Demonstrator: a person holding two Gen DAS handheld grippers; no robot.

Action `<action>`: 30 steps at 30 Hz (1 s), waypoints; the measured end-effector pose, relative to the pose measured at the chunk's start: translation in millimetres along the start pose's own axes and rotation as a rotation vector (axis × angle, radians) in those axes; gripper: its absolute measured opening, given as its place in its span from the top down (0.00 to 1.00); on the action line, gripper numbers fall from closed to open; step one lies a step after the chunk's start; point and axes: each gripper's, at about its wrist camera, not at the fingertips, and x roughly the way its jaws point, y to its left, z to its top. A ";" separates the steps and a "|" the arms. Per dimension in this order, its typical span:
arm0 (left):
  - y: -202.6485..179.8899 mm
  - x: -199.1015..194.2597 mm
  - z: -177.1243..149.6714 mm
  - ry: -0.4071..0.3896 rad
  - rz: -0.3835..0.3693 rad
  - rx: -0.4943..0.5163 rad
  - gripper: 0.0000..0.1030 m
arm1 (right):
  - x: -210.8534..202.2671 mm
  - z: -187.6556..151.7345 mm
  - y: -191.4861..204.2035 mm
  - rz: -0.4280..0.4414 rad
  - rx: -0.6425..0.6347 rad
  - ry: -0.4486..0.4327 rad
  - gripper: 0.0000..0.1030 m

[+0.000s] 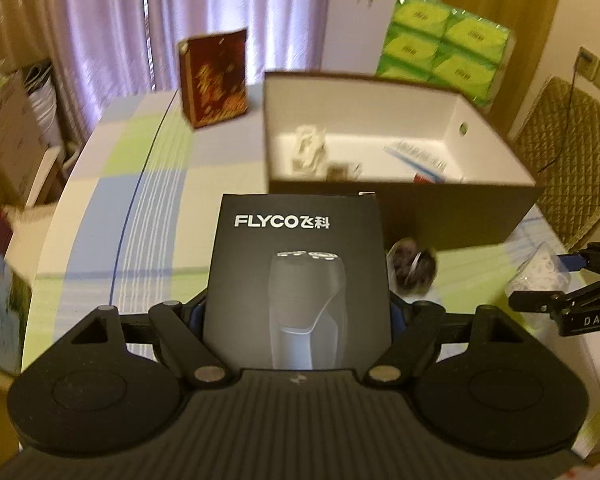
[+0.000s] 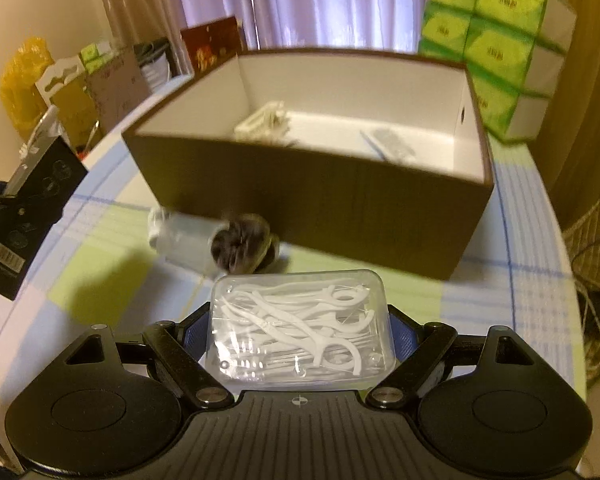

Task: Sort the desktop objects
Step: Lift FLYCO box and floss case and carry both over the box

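Observation:
My left gripper [image 1: 298,312] is shut on a black FLYCO shaver box [image 1: 300,264], held upright above the checked table [image 1: 148,184]. My right gripper [image 2: 300,328] is shut on a clear plastic case of white floss picks [image 2: 300,324]. Ahead of both stands an open brown storage box [image 1: 460,216] [image 2: 320,204] with a white inside, holding a white item [image 2: 264,122] and a blue-edged item [image 2: 388,144]. In front of its wall lie a dark round bundle [image 2: 242,246] and a clear bottle [image 2: 180,236]. The shaver box [image 2: 24,208] shows at the left edge of the right wrist view.
A pack of green tissue boxes [image 2: 496,40] stands behind the storage box at the right. A dark red box [image 1: 216,76] stands upright at the back left. Cartons and bags [image 2: 72,92] crowd the floor to the left, and a quilted chair [image 1: 572,152] stands to the right.

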 end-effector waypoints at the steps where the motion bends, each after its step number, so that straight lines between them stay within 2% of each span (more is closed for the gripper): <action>1: -1.6 1.1 5.7 -0.008 -0.004 0.004 0.26 | -1.7 3.9 -0.6 0.001 0.001 -0.009 0.19; 6: -11.6 5.3 32.1 -0.049 -0.036 0.022 0.26 | -9.4 22.8 -4.7 0.003 -0.007 -0.049 0.19; 18: -26.9 25.0 85.5 -0.092 -0.081 0.057 0.26 | -13.8 71.5 -19.1 0.015 0.006 -0.121 0.19; 25: -38.9 51.9 123.6 -0.099 -0.113 0.076 0.26 | 6.3 112.6 -30.3 -0.015 -0.012 -0.142 0.19; 30: -48.8 84.3 149.2 -0.077 -0.152 0.087 0.26 | 34.6 135.9 -46.1 -0.042 -0.022 -0.121 0.19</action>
